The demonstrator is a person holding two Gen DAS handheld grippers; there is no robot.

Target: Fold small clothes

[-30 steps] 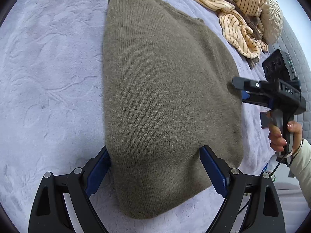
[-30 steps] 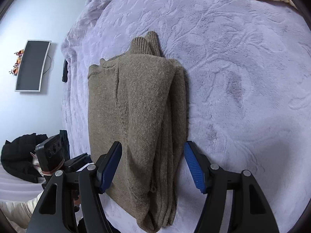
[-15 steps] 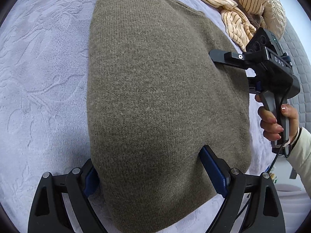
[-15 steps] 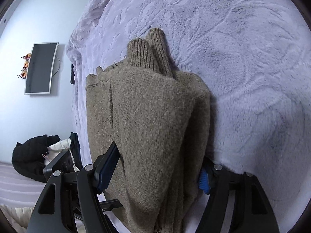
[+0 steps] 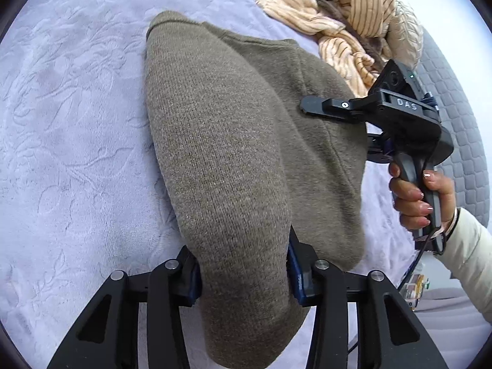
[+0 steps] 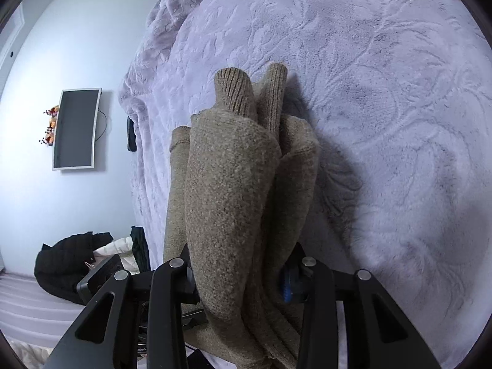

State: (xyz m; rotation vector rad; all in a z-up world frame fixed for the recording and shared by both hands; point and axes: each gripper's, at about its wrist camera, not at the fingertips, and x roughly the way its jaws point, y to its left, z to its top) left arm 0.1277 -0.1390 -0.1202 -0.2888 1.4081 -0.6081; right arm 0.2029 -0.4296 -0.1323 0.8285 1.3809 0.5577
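An olive-brown knitted sweater [image 5: 233, 141] lies folded on the lilac bedspread [image 5: 77, 141]. My left gripper [image 5: 243, 273] is shut on its near edge, the cloth bunched between the blue pads. My right gripper [image 6: 240, 273] is shut on the sweater's other end [image 6: 233, 190], several layers squeezed between its jaws. The ribbed cuffs [image 6: 236, 92] stick out beyond the fold. The right gripper also shows in the left wrist view [image 5: 319, 106], held by a hand, its upper finger lying on top of the sweater.
A heap of tan striped clothes [image 5: 347, 27] lies at the far end of the bed. A quilted grey headboard [image 5: 461, 141] stands to the right. A wall screen [image 6: 75, 129] and dark clothing [image 6: 70, 264] lie beyond the bed's left side.
Both grippers went from open around the sweater's edges to shut on them. The cloth is now bunched and lifted a little at both ends.
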